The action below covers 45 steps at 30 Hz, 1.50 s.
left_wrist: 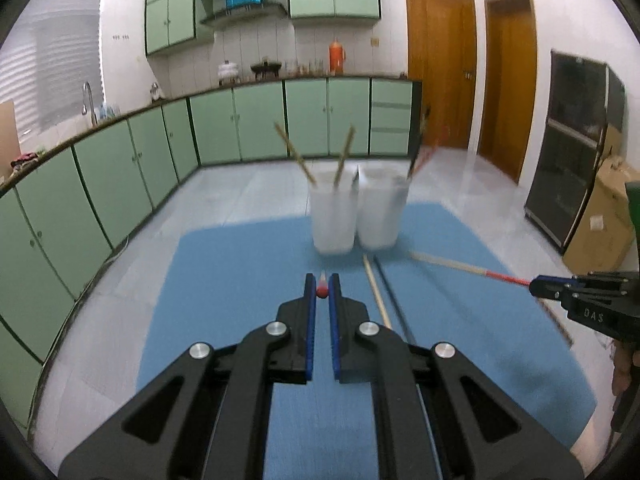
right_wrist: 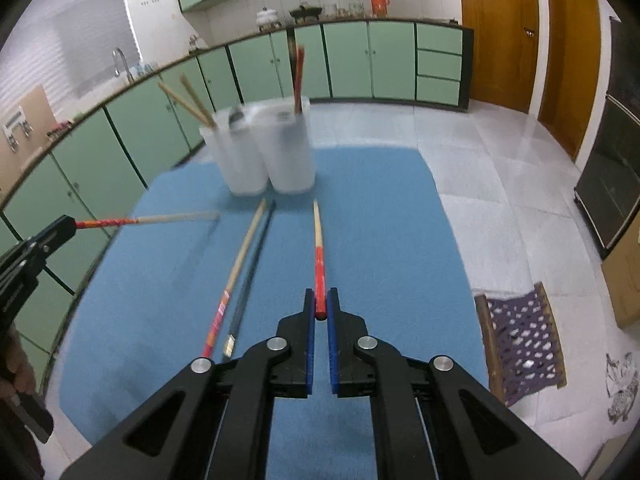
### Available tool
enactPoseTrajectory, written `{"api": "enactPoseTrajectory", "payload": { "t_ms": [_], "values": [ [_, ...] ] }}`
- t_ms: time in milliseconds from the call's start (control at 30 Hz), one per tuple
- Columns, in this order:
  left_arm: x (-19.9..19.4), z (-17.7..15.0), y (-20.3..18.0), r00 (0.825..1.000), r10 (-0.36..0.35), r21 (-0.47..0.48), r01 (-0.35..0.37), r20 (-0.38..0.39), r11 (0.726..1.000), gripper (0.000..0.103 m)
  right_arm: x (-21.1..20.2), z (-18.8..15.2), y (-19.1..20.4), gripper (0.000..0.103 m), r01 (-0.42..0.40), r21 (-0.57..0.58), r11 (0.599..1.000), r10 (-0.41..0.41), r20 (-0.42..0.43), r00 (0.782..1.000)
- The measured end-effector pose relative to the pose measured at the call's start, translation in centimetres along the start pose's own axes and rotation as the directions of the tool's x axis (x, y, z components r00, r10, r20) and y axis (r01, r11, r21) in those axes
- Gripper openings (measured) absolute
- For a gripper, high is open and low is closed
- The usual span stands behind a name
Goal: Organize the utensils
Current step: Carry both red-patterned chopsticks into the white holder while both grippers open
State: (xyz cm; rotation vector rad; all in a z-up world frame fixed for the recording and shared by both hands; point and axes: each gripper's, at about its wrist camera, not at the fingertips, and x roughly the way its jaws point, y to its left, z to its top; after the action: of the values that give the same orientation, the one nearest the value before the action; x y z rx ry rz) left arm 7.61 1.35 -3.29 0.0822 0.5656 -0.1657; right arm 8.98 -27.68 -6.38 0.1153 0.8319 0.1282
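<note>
Two white plastic cups stand side by side on a blue mat point(left_wrist: 240, 280). The left cup point(left_wrist: 333, 216) holds two bamboo chopsticks and a spoon; the right cup point(left_wrist: 382, 212) holds a dark and a red chopstick. My left gripper point(left_wrist: 322, 286) is shut on a red-ended chopstick point(left_wrist: 322, 280), seen end-on above the mat; in the right wrist view point(right_wrist: 148, 220) it points toward the cups. My right gripper point(right_wrist: 321, 302) is shut on a second red-ended chopstick point(right_wrist: 319, 248) aimed at the cups point(right_wrist: 288, 152). A pale chopstick point(right_wrist: 240, 264) and a dark chopstick point(right_wrist: 250, 276) lie on the mat.
The mat lies on a white table top point(right_wrist: 500, 200). Green kitchen cabinets point(left_wrist: 120, 184) run along the left and back. Wooden doors point(left_wrist: 440, 80) and a dark cabinet point(left_wrist: 576, 140) are at right. A woven mat point(right_wrist: 524, 340) lies right of the blue mat.
</note>
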Motion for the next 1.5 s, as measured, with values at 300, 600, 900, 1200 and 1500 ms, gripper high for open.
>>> {"api": "enactPoseTrajectory", "payload": {
  "t_ms": [300,600,900,1200,1500],
  "values": [
    [0.5,5.6,0.3,0.995,-0.050,-0.006,0.050,0.086,0.999,0.005,-3.4,5.9,0.1,0.006,-0.057,-0.055,0.997,0.062,0.094,0.994],
    [1.2,8.7,1.3,0.988,-0.125,-0.025,0.128,0.095,0.991,0.005,-4.5,10.3,1.9,0.006,-0.099,-0.181,0.979,0.118,0.097,0.988],
    [-0.5,13.7,1.4,0.971,-0.113,0.005,0.114,0.211,0.993,0.005,-8.6,15.8,3.2,0.006,-0.144,-0.253,0.957,0.194,0.188,0.963],
    [0.5,21.2,1.2,0.927,-0.081,-0.005,0.089,0.365,0.996,0.005,-8.5,20.7,4.6,0.006,-0.080,-0.282,0.956,0.156,0.259,0.953],
    [8.2,21.8,-1.6,0.949,-0.098,0.027,0.094,0.300,0.995,0.005,-0.9,22.8,5.1,0.006,-0.041,-0.266,0.963,0.093,0.182,0.979]
  ]
}}
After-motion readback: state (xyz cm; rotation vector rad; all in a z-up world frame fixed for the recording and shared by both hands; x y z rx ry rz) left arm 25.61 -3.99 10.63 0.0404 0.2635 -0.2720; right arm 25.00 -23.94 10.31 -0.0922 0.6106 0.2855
